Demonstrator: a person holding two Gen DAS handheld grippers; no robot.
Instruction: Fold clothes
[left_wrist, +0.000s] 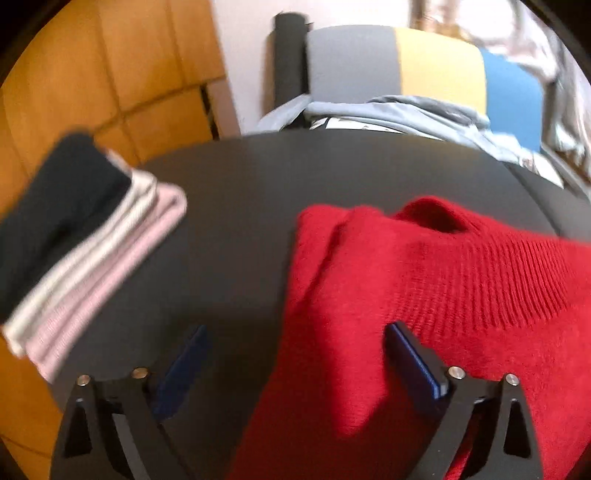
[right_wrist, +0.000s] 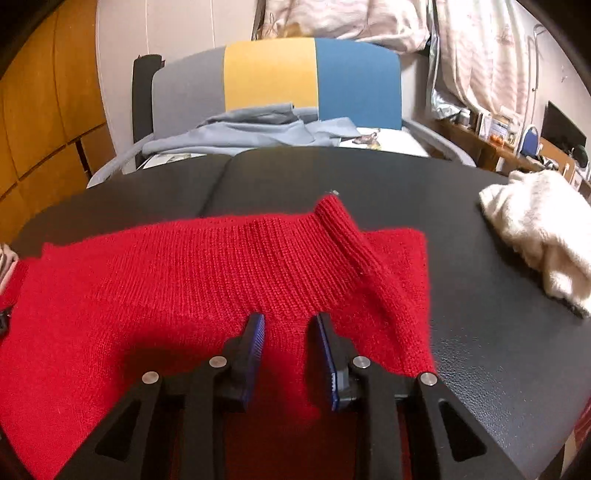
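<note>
Red knit sweater (right_wrist: 207, 280) is spread across the near part of the black desk (right_wrist: 369, 173), ribbed band facing the far side and one ribbed cuff (right_wrist: 343, 229) flopped diagonally over it. The right gripper (right_wrist: 290, 332) has its jaws pinched in on a bunched-up bit of the knit, so it's grasping the sweater near the near edge. The left gripper (left_wrist: 295, 347) sits at the sweater's left edge with jaws spread wide, one blue pad (left_wrist: 410, 354) over the red fabric and the other over bare desk, gripping nothing. Off to the left there's a folded stack (left_wrist: 74, 236), dark on top with striped and pinkish layers under it, a bit blurry. Cream fuzzy garment (right_wrist: 539, 236) lies crumpled at the desk's right end, well apart from the sweater. Behind the desk, a grey, yellow and blue chair (right_wrist: 273, 77) has grey-blue clothing (right_wrist: 258, 129) piled on its seat.
</note>
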